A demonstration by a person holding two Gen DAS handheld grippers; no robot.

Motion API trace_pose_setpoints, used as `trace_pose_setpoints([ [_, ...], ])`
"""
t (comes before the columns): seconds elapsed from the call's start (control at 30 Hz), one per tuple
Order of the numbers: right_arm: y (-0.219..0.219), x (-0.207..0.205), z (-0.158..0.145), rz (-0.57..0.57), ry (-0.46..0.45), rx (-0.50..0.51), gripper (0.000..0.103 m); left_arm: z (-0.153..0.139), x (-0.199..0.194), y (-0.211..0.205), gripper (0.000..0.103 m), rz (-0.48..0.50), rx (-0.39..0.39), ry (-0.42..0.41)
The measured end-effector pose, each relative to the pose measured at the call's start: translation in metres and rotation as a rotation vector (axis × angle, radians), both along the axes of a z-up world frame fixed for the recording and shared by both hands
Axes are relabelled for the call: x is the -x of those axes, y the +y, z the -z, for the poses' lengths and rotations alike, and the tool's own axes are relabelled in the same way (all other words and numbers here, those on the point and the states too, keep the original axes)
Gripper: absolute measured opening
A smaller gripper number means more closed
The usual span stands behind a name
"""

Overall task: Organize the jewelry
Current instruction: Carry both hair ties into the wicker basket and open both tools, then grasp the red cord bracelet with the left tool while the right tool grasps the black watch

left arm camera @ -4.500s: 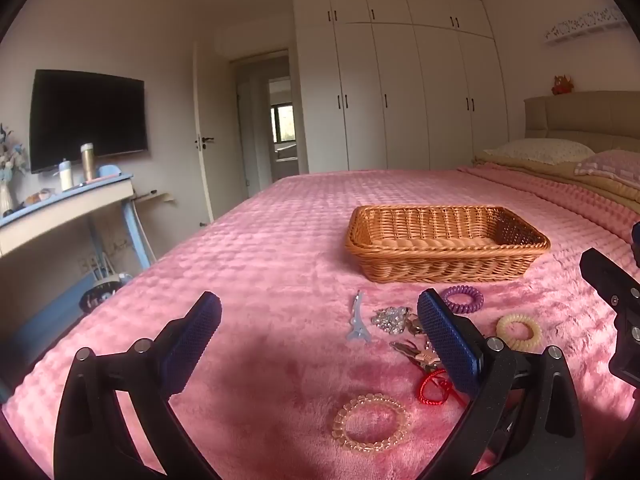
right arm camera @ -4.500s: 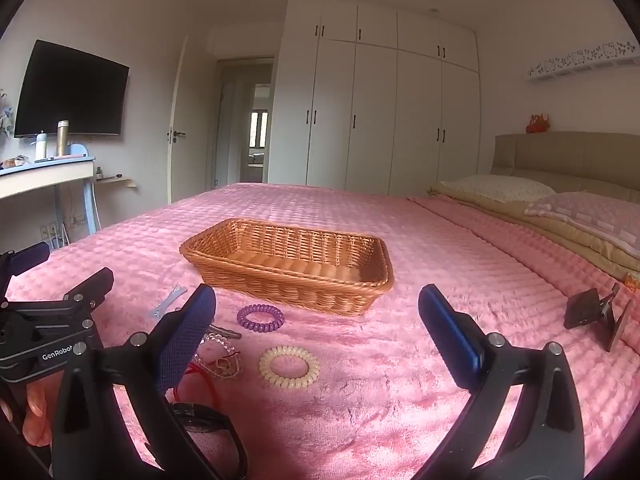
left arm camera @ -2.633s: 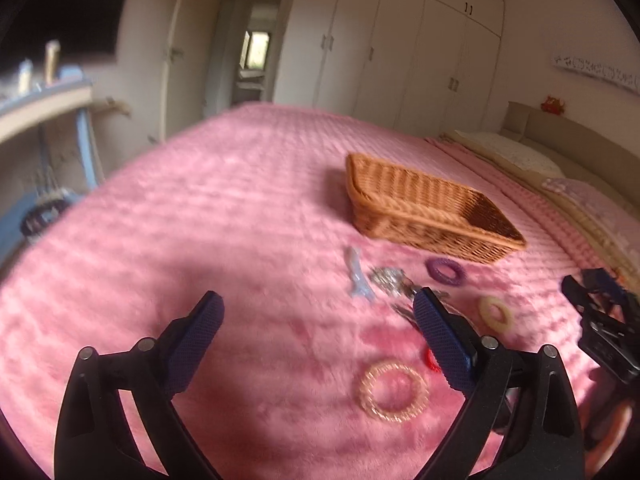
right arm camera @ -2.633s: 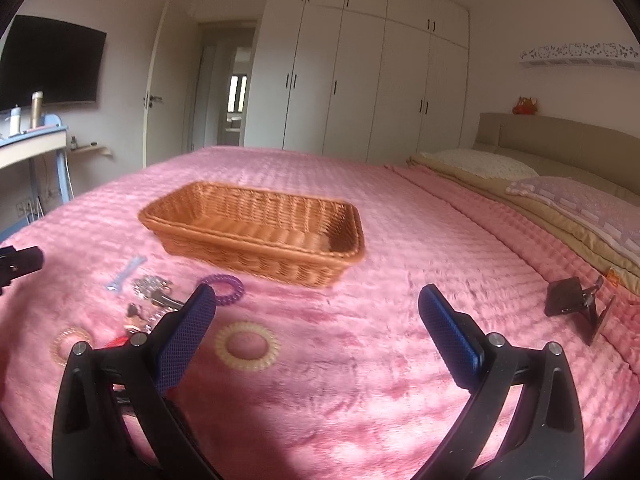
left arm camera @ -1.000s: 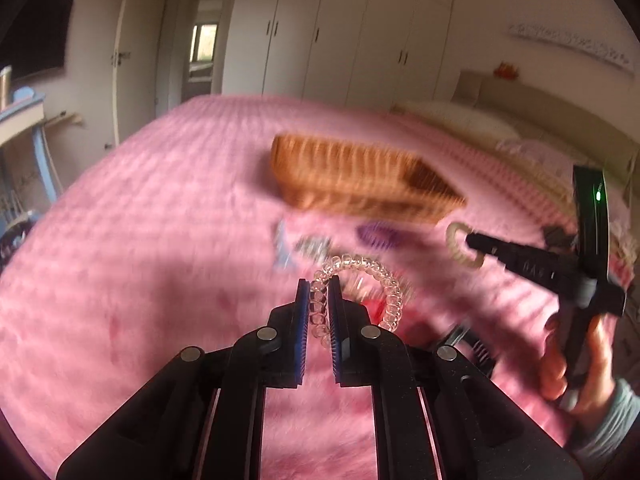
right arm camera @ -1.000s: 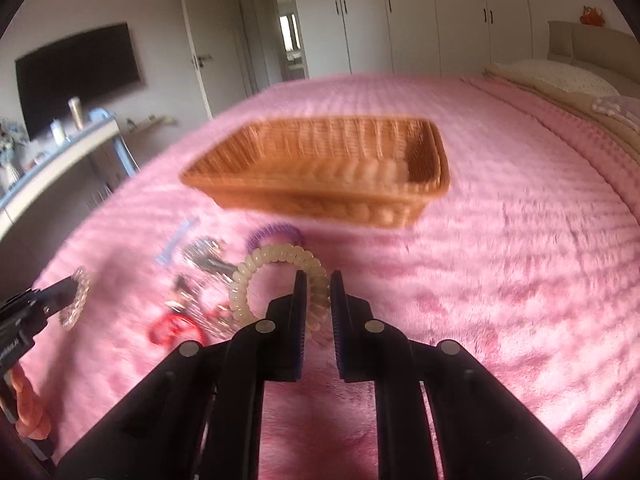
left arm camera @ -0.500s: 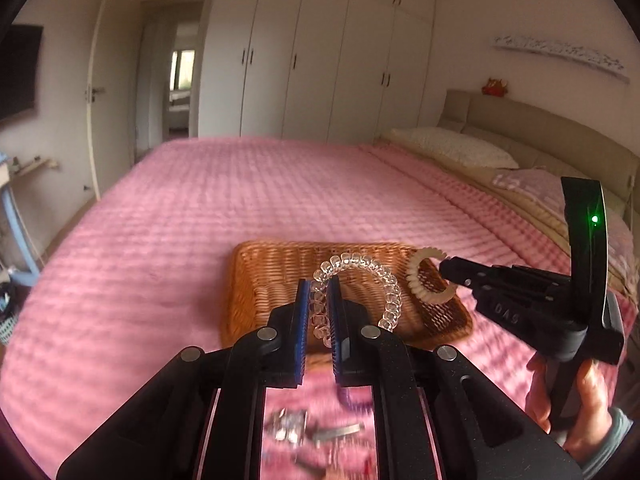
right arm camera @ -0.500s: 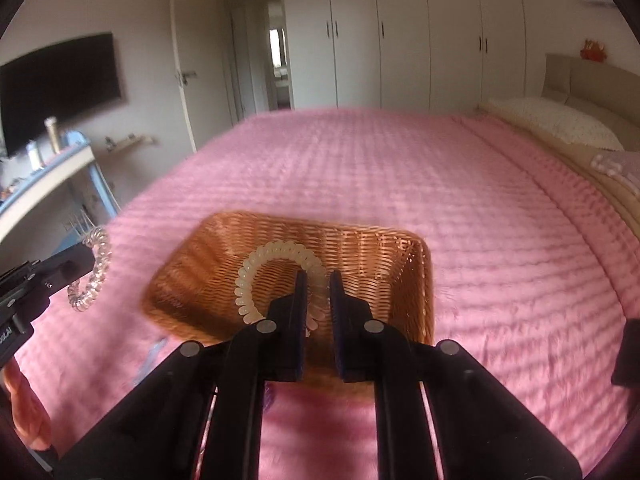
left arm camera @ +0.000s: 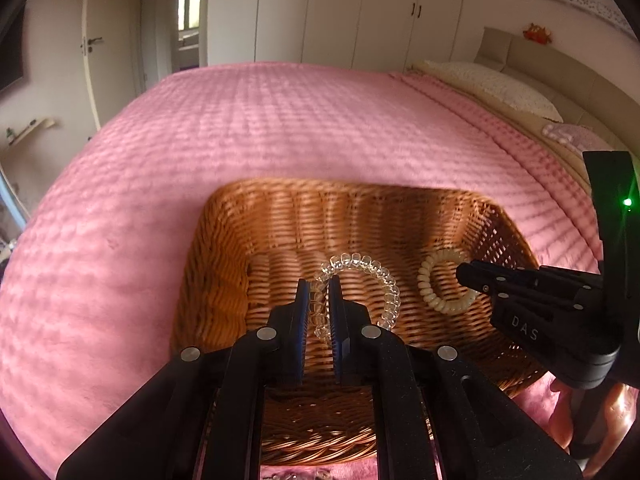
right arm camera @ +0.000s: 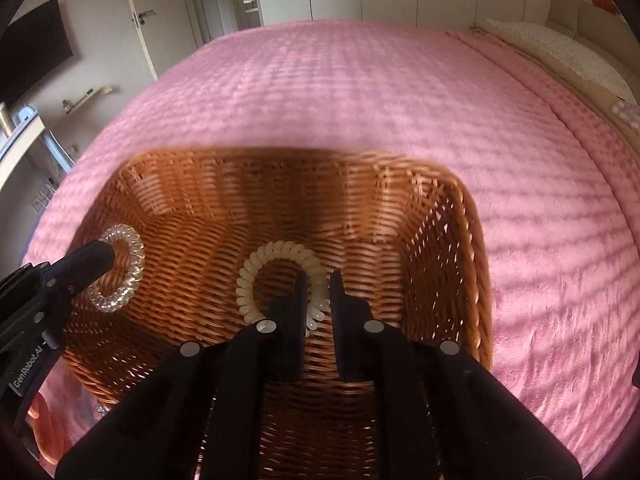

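Observation:
A brown wicker basket (left arm camera: 224, 216) (right arm camera: 472, 240) sits on the pink bed. My left gripper (left arm camera: 319, 292) is shut on a clear spiral hair tie (left arm camera: 380, 276) and holds it over the basket's inside; the tie also shows in the right wrist view (right arm camera: 134, 258). My right gripper (right arm camera: 318, 280) holds a cream spiral hair tie (right arm camera: 256, 268) over the basket, its jaws a little apart with the tie against the left one. That tie (left arm camera: 430, 286) shows at the right gripper's tip in the left wrist view.
The pink bedspread (left arm camera: 280, 120) stretches around the basket. Pillows (left arm camera: 492, 80) and a headboard lie at the right. White wardrobes (left arm camera: 340, 8) and a doorway stand beyond the bed. A desk edge (right arm camera: 20, 136) is at the far left.
Both grippers have moved forward and down with their hair ties, from in front of the basket to above its inside. The basket now fills the lower views.

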State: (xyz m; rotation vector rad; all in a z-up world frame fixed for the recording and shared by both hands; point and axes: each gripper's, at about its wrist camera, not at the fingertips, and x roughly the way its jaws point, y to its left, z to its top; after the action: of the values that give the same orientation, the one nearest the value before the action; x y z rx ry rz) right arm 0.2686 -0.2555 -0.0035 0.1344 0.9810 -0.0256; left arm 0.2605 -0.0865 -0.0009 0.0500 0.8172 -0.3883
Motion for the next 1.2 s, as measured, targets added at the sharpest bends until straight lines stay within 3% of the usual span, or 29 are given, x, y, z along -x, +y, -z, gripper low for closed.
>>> trace_pose_setpoints([
  [0.07,0.001,0.002,0.0,0.007,0.006,0.005,0.01,0.002,0.004,0.001,0.013,0.007,0.01,0.012],
  [0.1,0.0,0.003,0.0,0.009,0.008,0.002,0.011,0.002,0.006,0.003,0.025,0.007,0.015,0.016],
  [0.13,-0.002,0.006,-0.002,0.007,0.003,-0.01,0.012,-0.001,0.01,0.006,0.03,0.005,0.021,0.008],
  [0.3,0.0,0.04,-0.029,-0.009,-0.07,-0.011,0.035,-0.026,0.043,0.02,0.034,0.042,0.088,-0.031],
  [0.37,0.004,0.054,-0.041,-0.025,-0.097,-0.023,0.038,-0.04,0.062,0.032,0.041,0.046,0.117,-0.06],
  [0.6,0.026,0.15,-0.08,-0.117,-0.206,-0.05,0.039,-0.071,0.142,0.081,0.041,0.043,0.196,-0.121],
  [0.77,0.044,0.214,-0.069,-0.149,-0.215,-0.054,0.039,-0.056,0.192,0.106,0.041,0.023,0.205,-0.103],
  [0.9,0.053,0.251,-0.042,-0.159,-0.178,-0.068,0.039,-0.029,0.216,0.117,0.041,0.008,0.19,-0.059],
  [1.2,0.071,0.265,0.009,-0.216,-0.035,-0.089,0.038,0.03,0.218,0.112,0.039,0.024,0.174,0.097],
])
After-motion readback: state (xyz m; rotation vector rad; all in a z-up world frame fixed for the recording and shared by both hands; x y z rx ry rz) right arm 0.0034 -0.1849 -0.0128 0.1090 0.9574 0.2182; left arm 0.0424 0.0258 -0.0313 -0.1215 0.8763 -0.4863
